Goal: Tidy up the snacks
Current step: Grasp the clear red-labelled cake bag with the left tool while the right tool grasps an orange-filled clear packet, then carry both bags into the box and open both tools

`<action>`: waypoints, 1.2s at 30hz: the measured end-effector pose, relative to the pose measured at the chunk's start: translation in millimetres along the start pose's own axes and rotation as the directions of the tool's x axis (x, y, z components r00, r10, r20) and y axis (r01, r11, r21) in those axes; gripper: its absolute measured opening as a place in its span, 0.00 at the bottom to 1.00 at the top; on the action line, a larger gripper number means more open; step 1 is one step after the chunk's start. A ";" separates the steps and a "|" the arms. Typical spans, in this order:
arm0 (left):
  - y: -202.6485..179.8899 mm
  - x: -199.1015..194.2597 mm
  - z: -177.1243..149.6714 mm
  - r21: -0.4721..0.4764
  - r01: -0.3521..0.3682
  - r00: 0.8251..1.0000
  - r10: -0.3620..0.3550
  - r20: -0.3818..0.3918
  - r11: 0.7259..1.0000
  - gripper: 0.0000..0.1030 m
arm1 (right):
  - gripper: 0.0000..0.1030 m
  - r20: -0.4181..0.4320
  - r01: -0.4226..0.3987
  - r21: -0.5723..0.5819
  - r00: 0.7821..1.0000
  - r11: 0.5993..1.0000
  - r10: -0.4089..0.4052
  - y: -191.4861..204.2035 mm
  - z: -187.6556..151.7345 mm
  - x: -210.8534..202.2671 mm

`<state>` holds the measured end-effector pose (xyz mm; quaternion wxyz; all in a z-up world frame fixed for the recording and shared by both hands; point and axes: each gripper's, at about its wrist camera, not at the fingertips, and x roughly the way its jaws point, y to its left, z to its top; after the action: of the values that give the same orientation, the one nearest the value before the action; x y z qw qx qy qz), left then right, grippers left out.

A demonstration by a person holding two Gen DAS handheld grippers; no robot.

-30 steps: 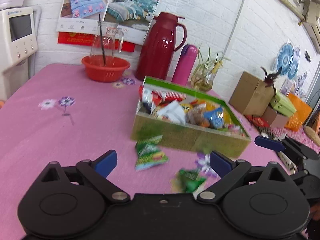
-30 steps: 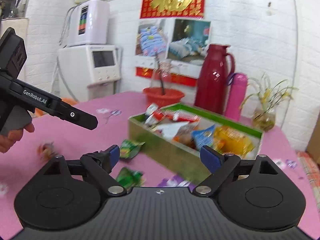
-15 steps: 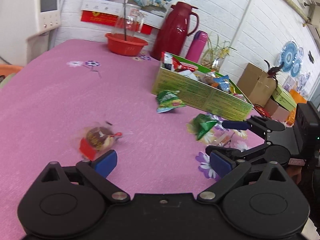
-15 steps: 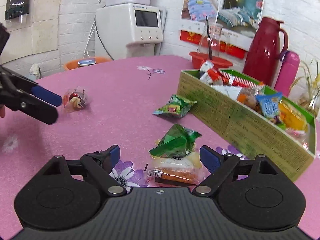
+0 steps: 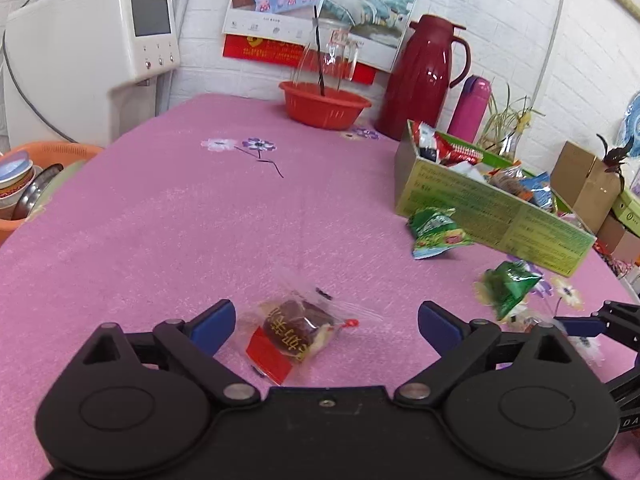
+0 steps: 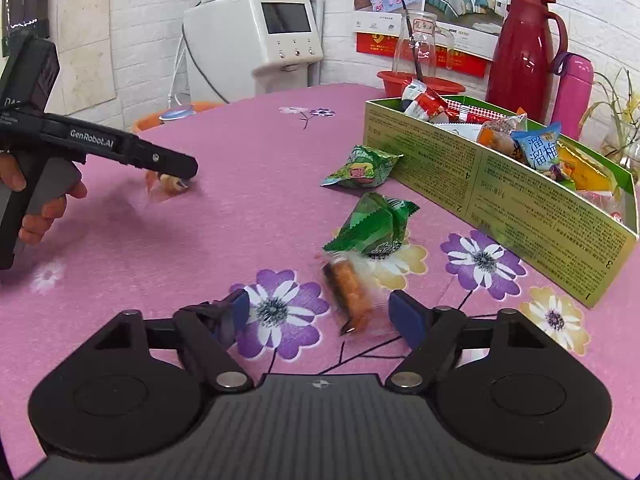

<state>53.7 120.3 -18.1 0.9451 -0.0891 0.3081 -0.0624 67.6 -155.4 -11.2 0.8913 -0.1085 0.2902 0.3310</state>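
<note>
A clear-wrapped brown cake with a red label [image 5: 294, 328] lies on the pink tablecloth between the blue pads of my open left gripper [image 5: 326, 325]. In the right wrist view an orange snack in clear wrap [image 6: 349, 296] lies between the pads of my open right gripper [image 6: 327, 318]. Just beyond it sits a green packet [image 6: 376, 224], and a second green packet [image 6: 362, 167] rests by the green snack box [image 6: 512, 196], which holds several snacks. The left gripper [image 6: 176, 176] shows at the left of that view, over the cake.
A red basin [image 5: 324, 104], a dark red thermos [image 5: 422, 80], a pink bottle [image 5: 470, 106] and a plant vase stand at the table's far edge. A white appliance [image 5: 88, 52] and an orange basket of bowls [image 5: 28, 184] are off the left side. Cardboard boxes [image 5: 586, 184] sit at right.
Both grippers came down close to the table. The left one closed in on the wrapped cake, which now lies between its pads; the right one advanced over the orange snack.
</note>
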 end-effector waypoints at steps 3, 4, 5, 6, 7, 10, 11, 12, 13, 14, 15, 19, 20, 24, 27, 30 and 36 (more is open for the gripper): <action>1.7 4.2 1.8 -0.004 0.009 1.000 -0.009 -0.008 1.000 0.97 | 1.00 0.001 -0.003 0.025 1.000 1.000 0.003 -4.1 2.8 6.5; 0.7 4.0 1.2 -0.005 0.015 1.000 -0.015 -0.007 1.000 0.94 | 0.99 0.003 0.001 0.023 1.000 1.000 -0.001 -3.9 3.5 6.9; -0.1 4.5 1.1 -0.003 0.020 1.000 -0.020 -0.009 1.000 0.84 | 0.86 0.005 0.002 0.021 1.000 1.000 -0.002 -4.0 4.4 6.9; -1.6 5.7 1.0 0.000 0.027 1.000 -0.027 -0.015 1.000 0.71 | 0.69 0.007 0.002 0.026 1.000 1.000 -0.002 -4.5 5.2 6.7; -4.0 7.7 0.9 0.005 0.038 0.999 -0.038 -0.027 0.999 0.65 | 0.62 0.006 0.005 0.032 1.000 0.999 -0.005 -4.9 5.8 6.3; -9.9 11.1 -1.4 0.029 0.048 0.998 -0.047 -0.038 0.998 0.47 | 0.46 0.009 0.007 0.053 1.000 0.999 -0.008 -6.8 4.7 4.8; -12.4 11.5 -2.1 0.037 0.046 0.998 -0.045 -0.038 0.998 0.47 | 0.43 0.011 0.009 0.058 1.000 0.998 -0.010 -7.0 3.9 4.1; -13.8 11.9 -2.5 0.039 0.051 0.998 -0.050 -0.037 0.998 0.45 | 0.41 0.011 0.009 0.060 1.000 0.998 -0.009 -7.1 3.3 3.2; -14.7 11.6 -3.0 0.041 0.057 0.998 -0.055 -0.038 0.998 0.42 | 0.41 0.010 0.007 0.060 1.000 0.998 -0.008 -7.1 3.0 2.6; -16.6 11.8 -3.2 0.046 0.061 0.997 -0.059 -0.040 0.997 0.32 | 0.41 0.008 0.005 0.059 1.000 0.998 -0.005 -7.0 3.0 2.2; -18.1 11.7 -3.5 0.054 0.060 0.997 -0.058 -0.041 0.997 0.26 | 0.41 0.006 0.005 0.056 1.000 0.998 -0.005 -6.2 3.0 2.0; -18.4 10.5 -4.8 0.054 0.079 0.996 -0.077 -0.042 0.995 0.30 | 0.44 0.004 0.000 0.041 1.000 0.999 0.000 -2.1 3.7 3.1; -18.3 9.9 -5.4 0.053 0.083 0.996 -0.080 -0.041 0.995 0.32 | 0.47 0.003 0.000 0.033 1.000 0.999 0.000 -0.9 4.0 3.7; -22.0 8.0 -8.5 0.073 0.084 0.996 -0.081 -0.037 0.994 0.38 | 0.51 0.000 0.003 0.020 1.000 1.000 -0.003 0.5 6.0 5.6; -24.6 8.2 -8.8 0.081 0.087 0.996 -0.085 -0.038 0.993 0.39 | 0.51 0.003 -0.002 0.017 1.000 1.000 0.002 -0.1 5.1 5.3; -25.0 8.4 -8.9 0.079 0.093 0.995 -0.090 -0.039 0.993 0.40 | 0.51 0.010 -0.001 0.005 1.000 1.000 0.001 1.4 3.8 4.7; -24.4 7.7 -9.7 0.083 0.092 0.995 -0.089 -0.036 0.992 0.40 | 0.53 0.011 -0.003 0.015 1.000 1.000 0.003 1.3 3.3 4.1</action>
<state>52.5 93.8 -25.2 0.9392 -0.0618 0.3158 -0.1198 70.8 -150.9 -11.0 0.8932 -0.0993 0.2881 0.3308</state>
